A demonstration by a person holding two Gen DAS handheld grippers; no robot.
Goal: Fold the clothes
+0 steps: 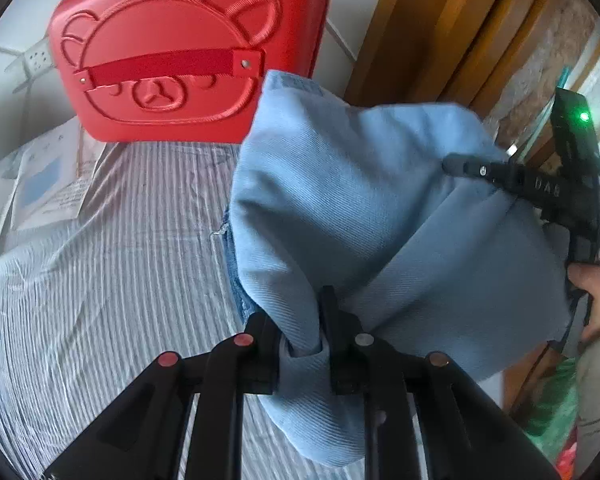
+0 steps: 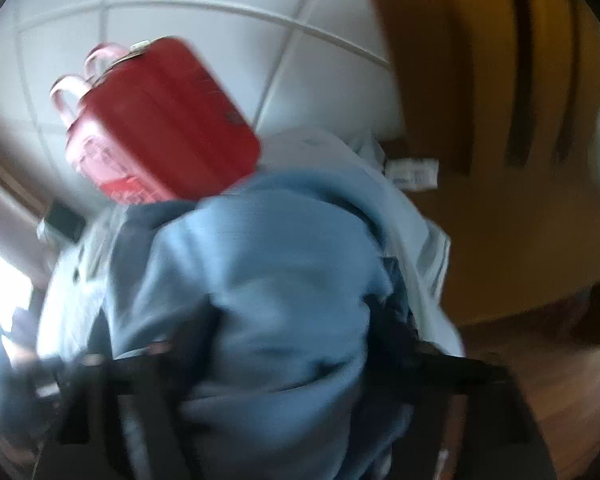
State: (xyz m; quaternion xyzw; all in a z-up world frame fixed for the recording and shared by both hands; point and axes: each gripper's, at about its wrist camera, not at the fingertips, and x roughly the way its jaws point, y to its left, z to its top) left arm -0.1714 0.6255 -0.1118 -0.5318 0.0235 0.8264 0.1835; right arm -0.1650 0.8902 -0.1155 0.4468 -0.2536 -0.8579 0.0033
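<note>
— What's the left gripper [image 1: 304, 344] doing?

— Clamped on a bunched fold of the light blue garment [image 1: 360, 208]. The cloth is pinched between the two black fingers [image 1: 342, 344] and spills out below them.

— And the right gripper [image 2: 296, 364]?

— Its own camera is badly blurred. Blue cloth [image 2: 280, 280] fills the space between its fingers and billows over them, so it looks gripped there, but I can't tell for sure how the jaws stand. From the left side you can see it [image 1: 476, 170] pressed against the far edge of the fabric, a green light on its body.

— Where's the garment, then?

— Lifted off the striped bedsheet [image 1: 100, 264], slung between both tools, with a darker denim edge hanging near the sheet.

— Anything else around?

— A red case [image 1: 180, 56] with an embossed bear face stands at the head of the bed, against a white tiled wall [image 2: 204, 20]. Some papers [image 1: 48, 184] lie on the sheet to its left, and there's wooden furniture [image 1: 440, 28] on the right.
</note>
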